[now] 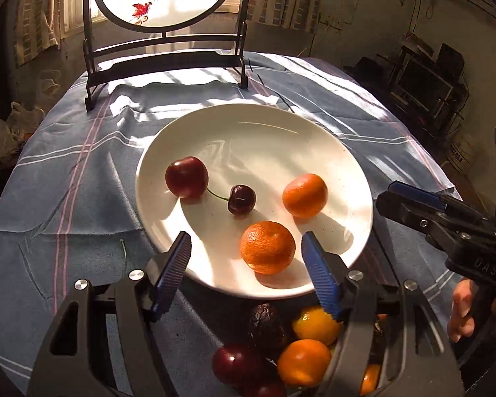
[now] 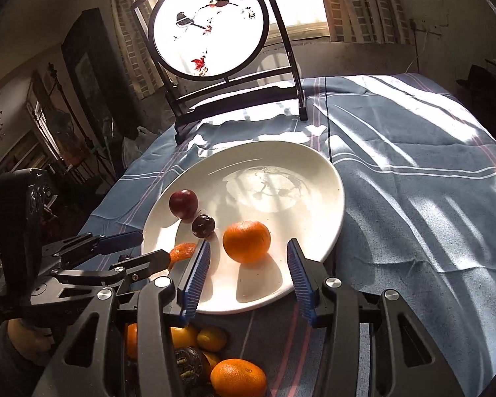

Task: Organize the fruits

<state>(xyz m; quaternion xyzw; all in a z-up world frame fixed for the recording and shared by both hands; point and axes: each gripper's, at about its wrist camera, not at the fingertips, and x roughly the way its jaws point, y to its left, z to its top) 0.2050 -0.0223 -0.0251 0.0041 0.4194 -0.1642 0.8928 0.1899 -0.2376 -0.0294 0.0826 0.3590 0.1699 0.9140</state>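
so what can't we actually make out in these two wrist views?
- Pile of fruit near the bottom edge: count and container unknown, cut off by the frame and covered by the left tongs in the left wrist view, likewise in the right.
- Near orange on the plate: mostly hidden behind the left tongs in the right wrist view.

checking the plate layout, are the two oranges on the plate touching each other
Apart. The left wrist view shows bare white plate between the near orange and the far orange.
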